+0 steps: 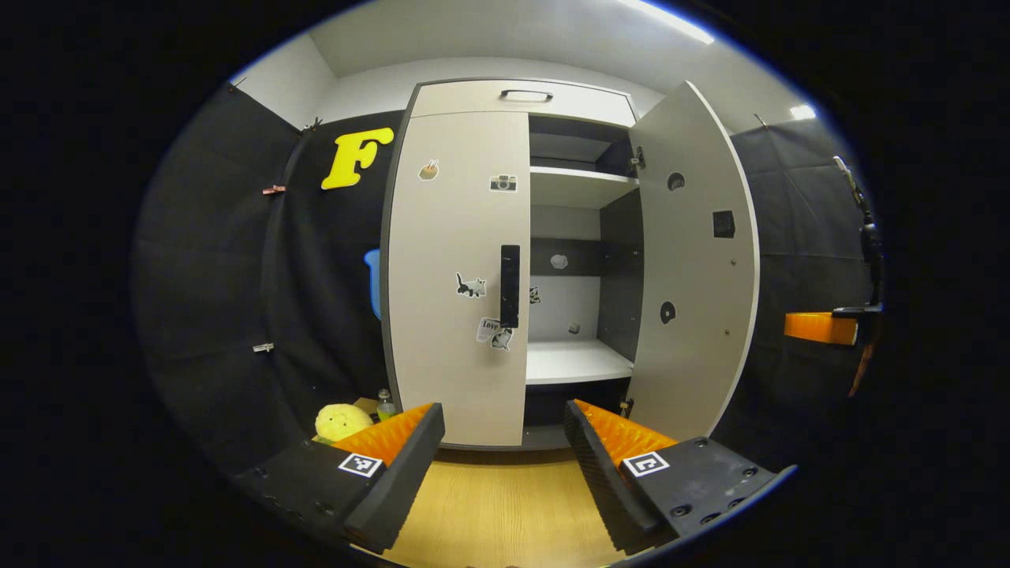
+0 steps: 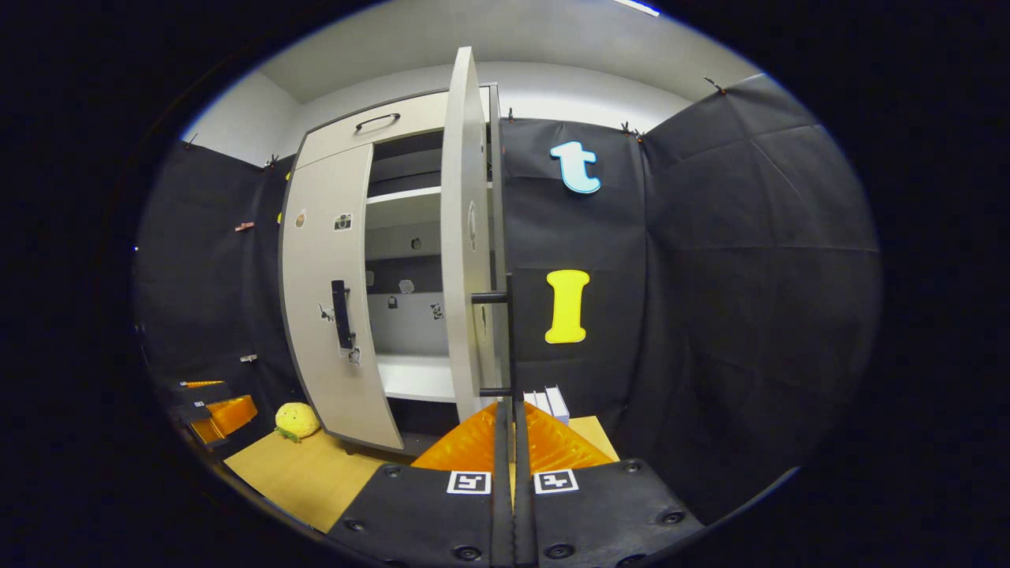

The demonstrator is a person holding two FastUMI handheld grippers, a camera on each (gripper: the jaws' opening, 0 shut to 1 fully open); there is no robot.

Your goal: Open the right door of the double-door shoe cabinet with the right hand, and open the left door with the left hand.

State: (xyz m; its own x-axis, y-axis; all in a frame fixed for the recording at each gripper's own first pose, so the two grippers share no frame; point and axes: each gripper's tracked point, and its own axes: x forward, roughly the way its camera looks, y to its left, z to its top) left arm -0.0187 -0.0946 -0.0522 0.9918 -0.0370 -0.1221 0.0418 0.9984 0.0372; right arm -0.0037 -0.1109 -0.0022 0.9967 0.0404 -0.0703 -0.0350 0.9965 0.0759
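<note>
Black cloth walls [image 2: 750, 260] enclose the booth, with a pale wall and ceiling [image 1: 489, 31] above. A ceiling light strip [image 1: 667, 20] glows at one o'clock. Light wooden floor [image 1: 497, 505] lies at six o'clock.

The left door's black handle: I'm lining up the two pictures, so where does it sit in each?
Left gripper view: the black handle stands upright near centre, on the closed left door's right edge.
Right gripper view: the handle is left of centre, on the same closed door.
Shared landmark: the yellow plush toy on the floor, left of the cabinet.
</note>
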